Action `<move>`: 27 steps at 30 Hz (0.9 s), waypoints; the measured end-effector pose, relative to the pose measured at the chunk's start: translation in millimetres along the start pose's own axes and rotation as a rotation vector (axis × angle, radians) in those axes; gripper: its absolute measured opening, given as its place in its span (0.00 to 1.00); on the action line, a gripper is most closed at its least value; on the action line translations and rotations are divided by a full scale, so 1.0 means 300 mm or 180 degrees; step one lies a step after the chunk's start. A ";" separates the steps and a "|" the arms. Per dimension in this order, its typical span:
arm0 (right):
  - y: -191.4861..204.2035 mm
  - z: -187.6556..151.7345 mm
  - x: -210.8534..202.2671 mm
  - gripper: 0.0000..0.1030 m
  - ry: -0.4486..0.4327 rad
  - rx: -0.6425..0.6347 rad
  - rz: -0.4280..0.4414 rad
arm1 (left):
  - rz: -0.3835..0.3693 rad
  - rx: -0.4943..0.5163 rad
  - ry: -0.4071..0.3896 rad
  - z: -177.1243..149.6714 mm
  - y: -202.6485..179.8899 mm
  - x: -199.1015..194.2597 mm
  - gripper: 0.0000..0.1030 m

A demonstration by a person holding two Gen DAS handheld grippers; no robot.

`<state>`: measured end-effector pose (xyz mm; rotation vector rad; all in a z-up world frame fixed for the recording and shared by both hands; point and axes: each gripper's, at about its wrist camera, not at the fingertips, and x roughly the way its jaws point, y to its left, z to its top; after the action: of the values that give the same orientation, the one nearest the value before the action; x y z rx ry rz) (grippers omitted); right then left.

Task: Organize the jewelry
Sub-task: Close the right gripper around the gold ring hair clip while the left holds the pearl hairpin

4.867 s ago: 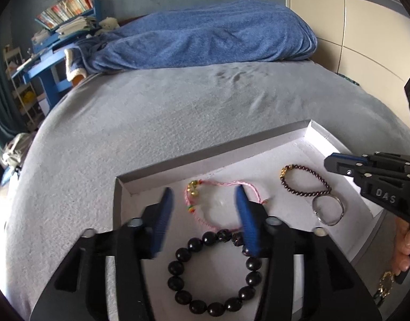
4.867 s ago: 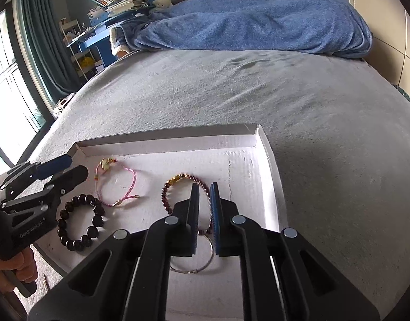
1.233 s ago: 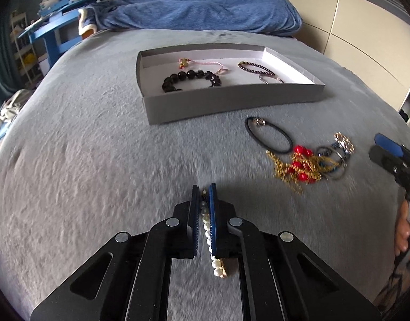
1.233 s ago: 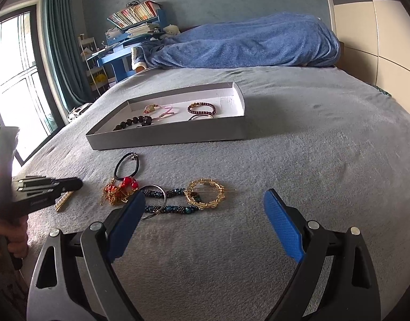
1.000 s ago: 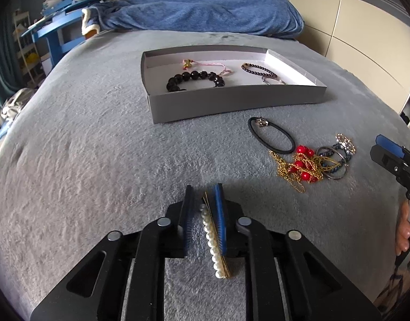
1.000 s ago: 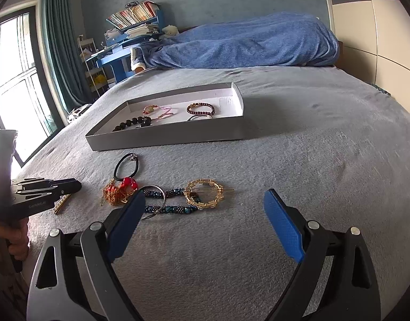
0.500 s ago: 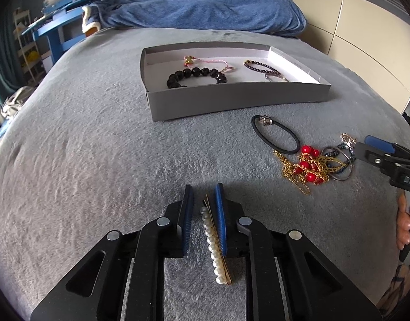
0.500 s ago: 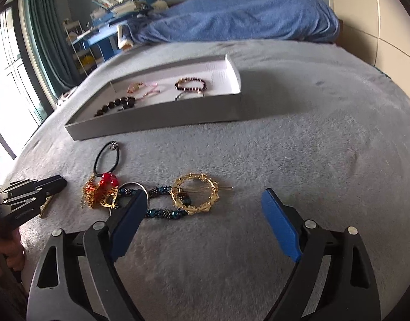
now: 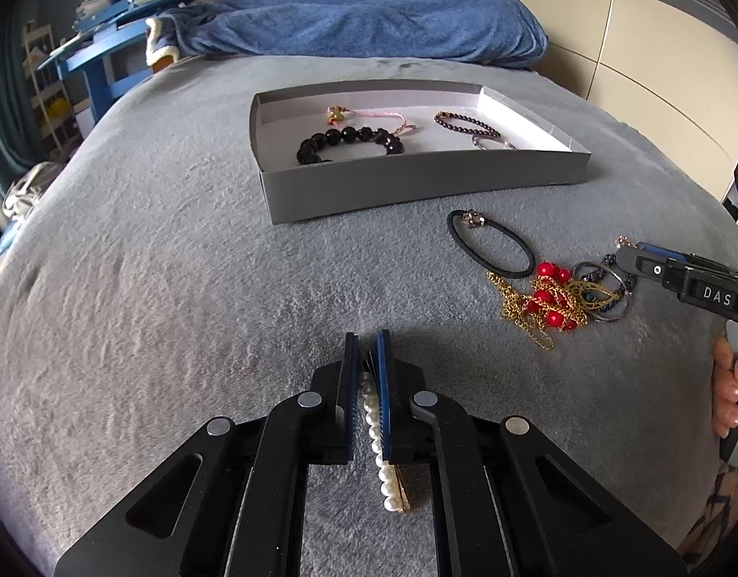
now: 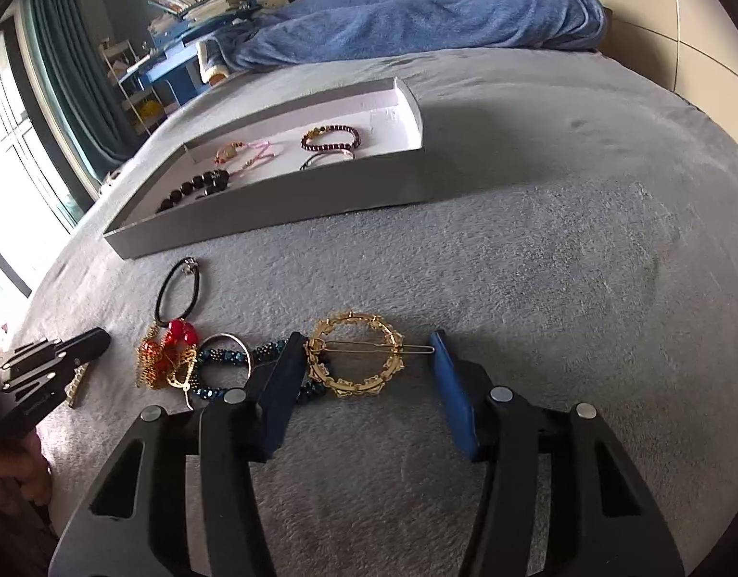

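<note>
My left gripper (image 9: 365,351) is shut on a pearl hair clip (image 9: 379,452) low over the grey bed cover. My right gripper (image 10: 366,360) is open, its fingers on either side of a round gold hair clip (image 10: 354,355) lying on the cover. A grey tray (image 9: 417,180) holds a black bead bracelet (image 9: 345,142), a pink cord bracelet (image 9: 369,118), a dark red bead bracelet (image 9: 465,122) and a silver ring (image 9: 494,143). The tray also shows in the right wrist view (image 10: 273,206).
Loose on the cover lie a black hair tie (image 9: 489,243), a gold chain with red beads (image 9: 547,300), a silver bangle and a dark blue bead strand (image 10: 224,360). A blue blanket (image 9: 369,24) lies at the bed's far end. A blue desk stands far left.
My right gripper has dropped and moved forward so its open fingers now straddle the gold hair clip. My left gripper has closed tighter on the pearl clip.
</note>
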<state>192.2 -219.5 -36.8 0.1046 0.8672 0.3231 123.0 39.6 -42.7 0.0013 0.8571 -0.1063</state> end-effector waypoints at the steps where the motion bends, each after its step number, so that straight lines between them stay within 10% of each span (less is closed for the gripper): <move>1: -0.001 -0.001 -0.005 0.51 -0.0020 0.0006 0.0013 | -0.0002 0.0001 -0.0020 0.000 0.000 -0.006 0.07; 27: 0.001 0.081 -0.143 0.51 -0.0525 -0.0042 0.0141 | -0.0125 -0.0026 -0.0522 0.167 0.019 -0.157 0.06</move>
<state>184.9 -231.9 10.5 0.1365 0.7002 0.3565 130.7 47.5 25.4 -0.0315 0.6940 -0.1378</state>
